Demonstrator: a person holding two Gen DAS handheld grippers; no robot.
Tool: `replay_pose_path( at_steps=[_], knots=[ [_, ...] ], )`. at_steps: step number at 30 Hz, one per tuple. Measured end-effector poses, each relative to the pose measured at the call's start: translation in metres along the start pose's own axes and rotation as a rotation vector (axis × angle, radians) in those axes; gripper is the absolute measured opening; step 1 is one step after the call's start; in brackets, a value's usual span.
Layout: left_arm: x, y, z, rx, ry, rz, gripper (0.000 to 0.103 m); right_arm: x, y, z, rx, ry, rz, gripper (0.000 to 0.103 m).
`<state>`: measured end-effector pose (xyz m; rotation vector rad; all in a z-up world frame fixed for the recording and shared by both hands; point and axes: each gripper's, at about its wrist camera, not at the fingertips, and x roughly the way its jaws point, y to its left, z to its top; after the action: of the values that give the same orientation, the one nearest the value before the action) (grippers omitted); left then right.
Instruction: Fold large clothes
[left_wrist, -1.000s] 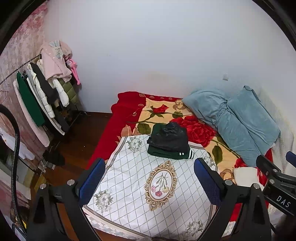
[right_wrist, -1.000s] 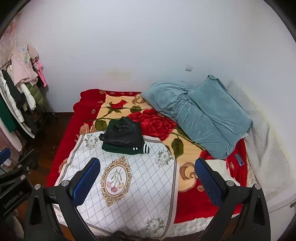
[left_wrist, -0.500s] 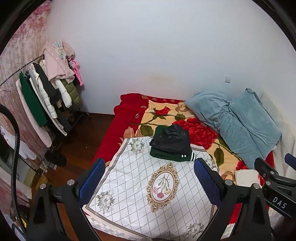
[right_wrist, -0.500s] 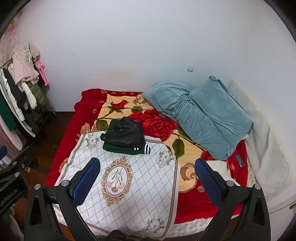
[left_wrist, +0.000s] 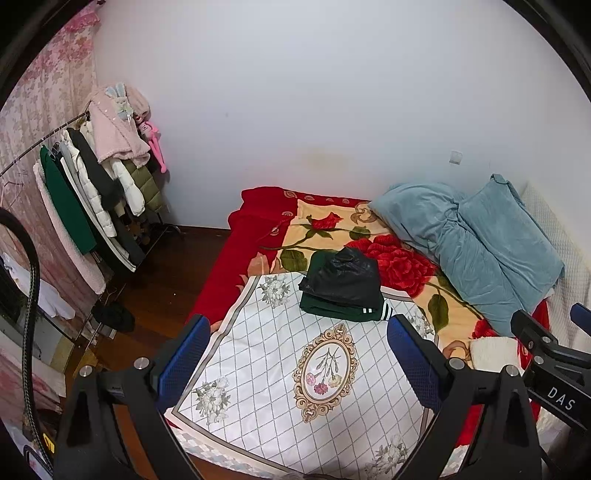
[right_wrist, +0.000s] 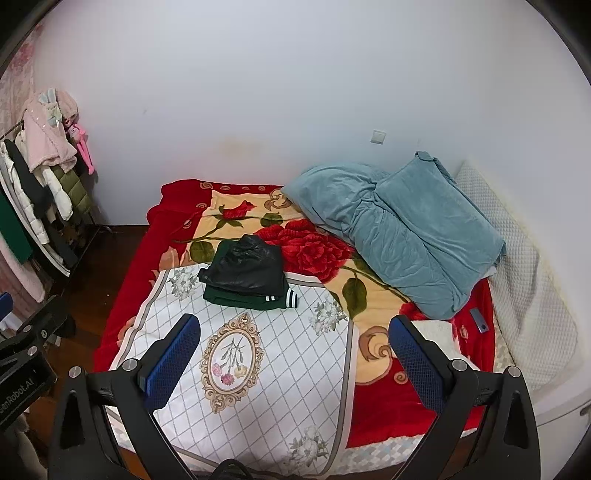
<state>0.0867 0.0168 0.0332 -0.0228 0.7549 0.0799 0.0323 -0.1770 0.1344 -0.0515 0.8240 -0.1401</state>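
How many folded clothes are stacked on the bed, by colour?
Black folded garment: 1
Dark green folded garment with white stripes: 1
Total: 2, stacked on the white diamond-patterned cloth, black on top of green.

Left gripper (left_wrist: 297, 360) and right gripper (right_wrist: 295, 360): black frames, silver screws, blue textured pads (left_wrist: 183, 360); braided black cable (left_wrist: 31, 295) alongside.

A folded black garment (left_wrist: 343, 277) is lying on top of a folded dark green garment (left_wrist: 340, 310) with white-striped cuffs, the two forming a neat stack. The stack is sitting at the far edge of the white diamond-patterned sheet (left_wrist: 295, 369), partly over its border.
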Motion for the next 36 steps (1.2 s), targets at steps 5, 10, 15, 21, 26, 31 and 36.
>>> replay_pose_path(
  at_steps=[5, 10, 15, 21, 26, 31, 36],
  knots=[
    [-0.001, 0.001, 0.0, -0.001, 0.0, 0.001, 0.098, 0.001, -0.003, 0.001, -0.002, -0.005, -0.003, 0.103],
    [-0.001, 0.001, 0.0, 0.002, -0.001, -0.003, 0.098, -0.002, -0.008, -0.002, 0.001, -0.012, -0.01, 0.103],
    [-0.004, 0.002, 0.001, 0.0, -0.008, -0.003, 0.098, -0.005, -0.009, -0.003, 0.002, -0.016, -0.014, 0.103],
    [-0.01, 0.001, 0.001, -0.006, -0.015, -0.001, 0.098, -0.008, -0.011, -0.005, 0.002, -0.02, -0.015, 0.103],
    [-0.009, 0.001, 0.001, -0.007, -0.015, -0.002, 0.098, -0.011, -0.01, -0.005, 0.002, -0.022, -0.014, 0.103],
    [-0.011, 0.0, 0.002, -0.009, -0.019, 0.002, 0.098, -0.016, -0.009, -0.002, -0.001, -0.028, -0.011, 0.103],
    [-0.011, 0.001, 0.001, -0.007, -0.019, 0.001, 0.098, -0.017, -0.007, -0.003, -0.004, -0.029, -0.009, 0.103]
  ],
)
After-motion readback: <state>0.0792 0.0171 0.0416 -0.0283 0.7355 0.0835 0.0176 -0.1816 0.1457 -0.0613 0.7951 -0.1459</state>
